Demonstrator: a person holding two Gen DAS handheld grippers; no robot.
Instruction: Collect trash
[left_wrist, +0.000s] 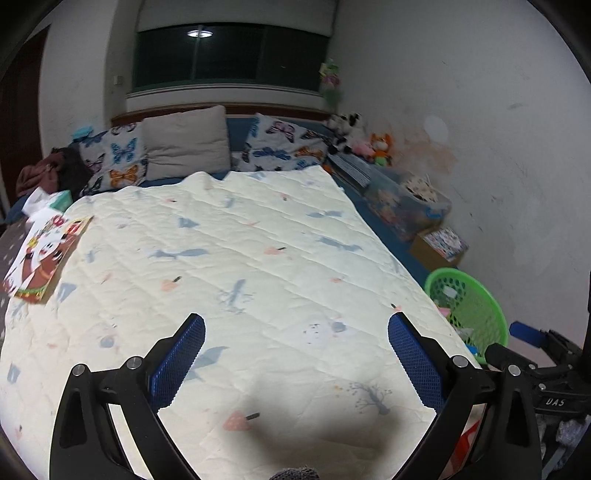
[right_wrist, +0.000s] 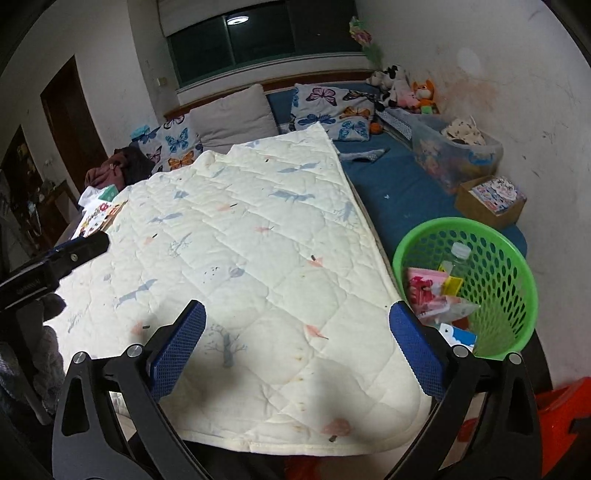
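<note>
A green perforated basket (right_wrist: 517, 266) stands on the blue mattress at the right edge of the cream quilt (right_wrist: 258, 240). In it lie a clear plastic bottle (right_wrist: 460, 254), a pink packet (right_wrist: 424, 288), a yellow wrapper (right_wrist: 452, 284) and a blue-white packet (right_wrist: 458, 338). My right gripper (right_wrist: 297, 310) is open over the quilt's near corner, with nothing between its blue pads and the basket just right of it. My left gripper (left_wrist: 295, 325) is open and empty above the quilt (left_wrist: 258, 240). The basket (left_wrist: 480, 306) shows at the right in the left wrist view.
A colourful picture card (left_wrist: 44, 258) and a tissue pack (left_wrist: 61, 199) lie at the quilt's left edge. Butterfly pillows (left_wrist: 122, 158) and plush toys (left_wrist: 380, 146) line the headboard. A clear storage bin (right_wrist: 458, 155) and a cardboard box (right_wrist: 491, 201) sit along the right wall.
</note>
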